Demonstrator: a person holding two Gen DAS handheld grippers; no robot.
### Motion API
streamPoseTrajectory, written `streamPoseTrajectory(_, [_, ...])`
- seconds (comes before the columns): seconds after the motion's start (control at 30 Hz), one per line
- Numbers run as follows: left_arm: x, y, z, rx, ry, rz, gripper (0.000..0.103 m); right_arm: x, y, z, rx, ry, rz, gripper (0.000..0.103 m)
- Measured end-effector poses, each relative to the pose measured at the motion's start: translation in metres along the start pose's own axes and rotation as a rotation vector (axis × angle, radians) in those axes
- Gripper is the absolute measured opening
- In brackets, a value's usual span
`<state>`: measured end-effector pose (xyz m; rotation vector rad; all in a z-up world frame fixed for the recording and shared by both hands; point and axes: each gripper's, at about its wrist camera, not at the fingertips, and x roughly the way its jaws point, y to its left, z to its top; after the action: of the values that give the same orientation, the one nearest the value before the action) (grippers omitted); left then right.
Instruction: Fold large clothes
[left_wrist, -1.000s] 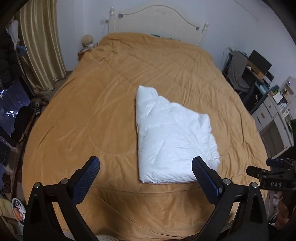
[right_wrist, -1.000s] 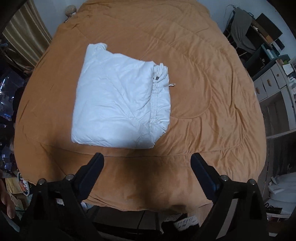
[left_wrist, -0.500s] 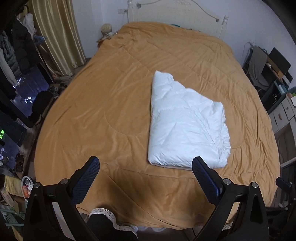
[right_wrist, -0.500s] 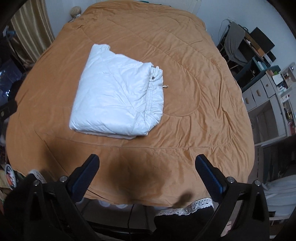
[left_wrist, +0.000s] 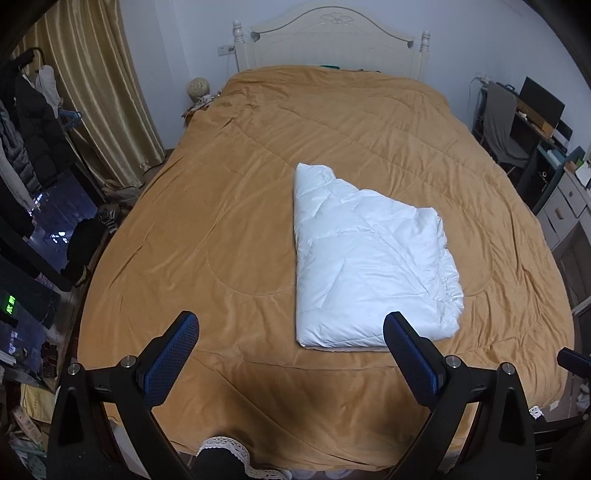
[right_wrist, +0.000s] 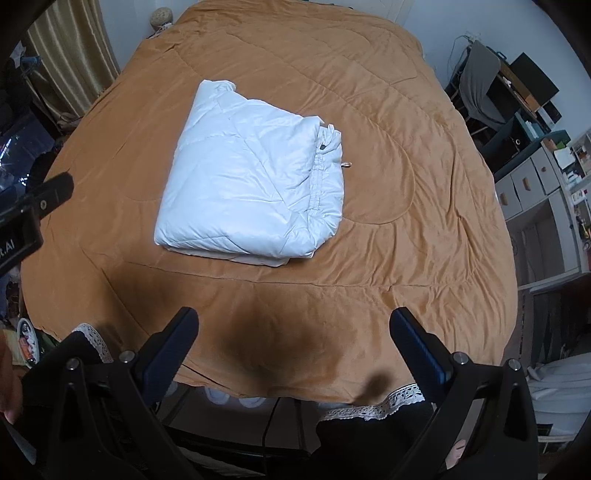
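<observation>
A white padded garment (left_wrist: 365, 258) lies folded into a compact rectangle on the tan bedspread (left_wrist: 240, 192), right of the bed's middle. In the right wrist view the same white garment (right_wrist: 255, 184) shows its gathered hem and a small toggle along its right side. My left gripper (left_wrist: 291, 332) hangs open above the foot of the bed, well short of the garment, holding nothing. My right gripper (right_wrist: 293, 328) is also open and empty, back over the bed's near edge. Part of the left gripper's black body (right_wrist: 29, 210) shows at the left of the right wrist view.
A cream headboard (left_wrist: 332, 40) stands at the far end. Gold curtains (left_wrist: 99, 85) and hanging dark coats (left_wrist: 26, 122) line the left side. A desk with a monitor (left_wrist: 539, 107), a draped chair and drawers (right_wrist: 532, 184) fill the right. Lace-trimmed dark sleeves (right_wrist: 369, 410) show below.
Both grippers have pulled back and risen away from the folded garment, so more of the bed and room shows. The garment has not moved. Both stay open.
</observation>
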<state>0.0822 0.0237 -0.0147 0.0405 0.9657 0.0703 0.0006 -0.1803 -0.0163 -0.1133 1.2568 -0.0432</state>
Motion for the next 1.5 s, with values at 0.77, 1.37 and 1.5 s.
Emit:
streamPoseTrajectory(0.77, [0.009, -0.005, -0.005, -0.001, 0.07, -0.055, 0.1, 0.009, -0.002, -0.001, 0.019, 0.05, 0.014, 0.103])
streamPoseTrajectory(1.37, [0.015, -0.004, -0.006, -0.013, 0.117, -0.079, 0.1, 0.019, -0.004, -0.005, 0.038, 0.099, 0.021, 0.103])
streamPoseTrajectory(1.5, [0.016, -0.003, -0.007, -0.018, 0.124, -0.08, 0.1, 0.019, -0.004, -0.005, 0.036, 0.098, 0.019, 0.103])
